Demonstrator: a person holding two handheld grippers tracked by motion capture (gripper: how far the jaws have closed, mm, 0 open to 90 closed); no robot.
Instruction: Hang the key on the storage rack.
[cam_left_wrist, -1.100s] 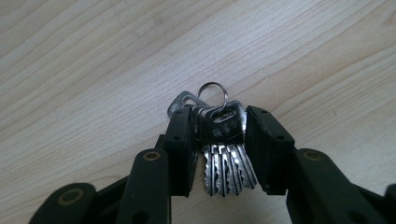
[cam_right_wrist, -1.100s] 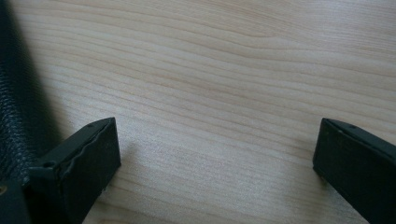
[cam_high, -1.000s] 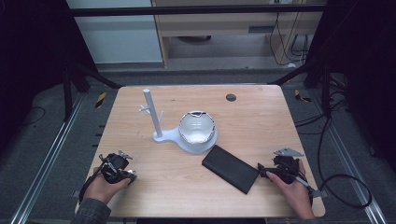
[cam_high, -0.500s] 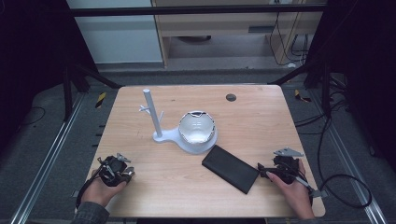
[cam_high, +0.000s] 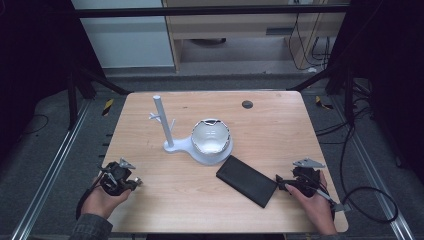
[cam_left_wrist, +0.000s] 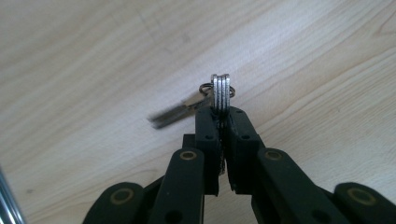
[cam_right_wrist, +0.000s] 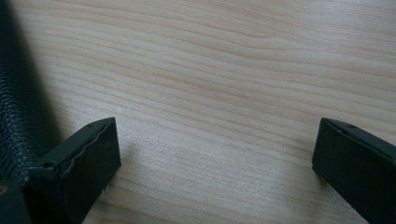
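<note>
My left gripper (cam_left_wrist: 222, 115) is shut on a silver key ring (cam_left_wrist: 221, 91), which stands edge-on above the jaw tips. A blurred key (cam_left_wrist: 170, 115) hangs off the ring to the left, just over the wood. In the high view this gripper (cam_high: 131, 182) sits at the table's near left corner, held by a hand. My right gripper (cam_right_wrist: 215, 140) is open over bare wood with nothing between the jaws. Its left jaw lies close beside a black leather case (cam_right_wrist: 16, 112). From above, the right gripper (cam_high: 281, 184) points at the near end of that flat case (cam_high: 247, 181).
A white stand (cam_high: 161, 120) with a post and small pegs rises mid-table. On its round base rests a shiny bowl-like dome (cam_high: 211, 136). A small dark disc (cam_high: 247, 104) lies near the far edge. The wooden table (cam_high: 280, 130) has cables to its right.
The left hand has shifted slightly left and toward the near edge with the key ring; the key is blurred as if swinging. The right gripper has stayed put.
</note>
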